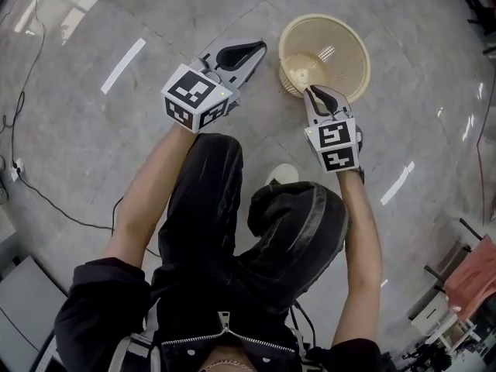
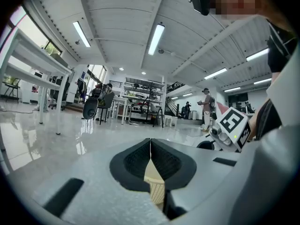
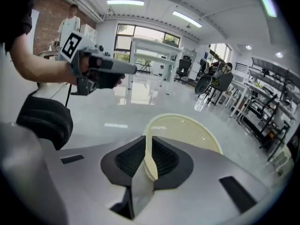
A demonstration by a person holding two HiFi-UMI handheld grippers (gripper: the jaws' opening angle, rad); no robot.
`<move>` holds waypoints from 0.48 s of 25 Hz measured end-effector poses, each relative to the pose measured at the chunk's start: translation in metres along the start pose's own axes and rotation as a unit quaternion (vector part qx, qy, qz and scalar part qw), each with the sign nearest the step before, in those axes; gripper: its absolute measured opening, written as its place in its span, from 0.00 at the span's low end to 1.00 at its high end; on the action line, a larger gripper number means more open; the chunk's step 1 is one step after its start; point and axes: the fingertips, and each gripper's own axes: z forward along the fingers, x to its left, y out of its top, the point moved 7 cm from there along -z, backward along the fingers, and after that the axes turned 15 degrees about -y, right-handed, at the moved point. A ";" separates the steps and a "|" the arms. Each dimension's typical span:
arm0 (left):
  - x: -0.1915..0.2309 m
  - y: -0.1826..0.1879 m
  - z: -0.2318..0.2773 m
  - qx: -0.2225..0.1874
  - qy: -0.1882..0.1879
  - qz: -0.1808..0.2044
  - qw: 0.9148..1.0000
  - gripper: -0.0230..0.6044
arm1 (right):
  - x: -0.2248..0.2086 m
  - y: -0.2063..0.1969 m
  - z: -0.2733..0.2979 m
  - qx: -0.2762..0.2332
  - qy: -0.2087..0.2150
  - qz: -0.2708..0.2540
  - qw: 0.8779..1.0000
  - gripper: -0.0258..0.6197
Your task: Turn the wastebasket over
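Nearest is the person's dark hood (image 1: 298,223), and both bare forearms (image 1: 147,200) reach forward and down past it over a glossy grey floor (image 1: 116,22). The left gripper (image 1: 256,49) is held about level with its marker cube toward the head camera. It points across at the wastebasket (image 1: 353,60) but stays apart from it. Its jaws are pressed together on nothing, and in the left gripper view only a patch of cream mesh shows through the gap behind the tips. The right gripper (image 1: 316,93) tilts downward, its tips at the basket's near rim. In the right gripper view the cream wall runs up between the two dark pads, which are clamped on it.

The wastebasket, cream plastic mesh, stands on the floor mouth up, just ahead of the person and to the right of the left gripper.

A black cable (image 1: 46,200) trails over the floor at the left, well apart from the basket. Farther off in the hall stand white tables (image 3: 154,48) and office chairs (image 3: 211,86)
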 end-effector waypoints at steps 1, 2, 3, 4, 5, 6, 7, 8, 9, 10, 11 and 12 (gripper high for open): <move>0.001 -0.002 -0.001 -0.005 0.002 -0.007 1.000 0.05 | 0.005 -0.003 0.004 0.009 -0.002 -0.017 1.000 0.10; 0.001 -0.004 -0.002 -0.012 0.004 -0.013 1.000 0.05 | 0.009 -0.006 0.008 0.016 -0.004 -0.033 0.999 0.15; 0.002 -0.005 -0.002 -0.019 0.008 -0.020 1.000 0.05 | 0.012 -0.008 0.011 0.022 -0.008 -0.049 0.999 0.17; 0.003 -0.007 -0.002 -0.025 0.014 -0.026 0.999 0.05 | 0.013 -0.010 0.013 0.027 -0.013 -0.063 0.998 0.17; 0.003 -0.009 -0.001 -0.030 0.021 -0.031 0.999 0.05 | 0.014 -0.013 0.016 0.033 -0.019 -0.079 0.996 0.17; 0.004 -0.012 0.000 -0.033 0.029 -0.034 0.998 0.05 | 0.016 -0.017 0.018 0.040 -0.024 -0.096 0.994 0.17; 0.004 -0.016 0.000 -0.035 0.035 -0.035 0.998 0.05 | 0.019 -0.021 0.022 0.047 -0.029 -0.114 0.992 0.17; 0.004 -0.020 0.000 -0.036 0.041 -0.034 0.998 0.05 | 0.022 -0.025 0.025 0.053 -0.034 -0.132 0.989 0.17; 0.003 -0.024 0.000 -0.037 0.045 -0.032 0.998 0.05 | 0.025 -0.028 0.029 0.057 -0.041 -0.151 0.986 0.17; 0.001 -0.028 -0.001 -0.037 0.047 -0.029 0.998 0.05 | 0.028 -0.031 0.031 0.059 -0.049 -0.168 0.983 0.17; -0.002 -0.032 -0.002 -0.036 0.045 -0.027 0.998 0.05 | 0.031 -0.033 0.033 0.061 -0.058 -0.183 0.980 0.17; -0.005 -0.036 -0.003 -0.034 0.040 -0.026 0.998 0.05 | 0.033 -0.035 0.035 0.061 -0.066 -0.194 0.977 0.17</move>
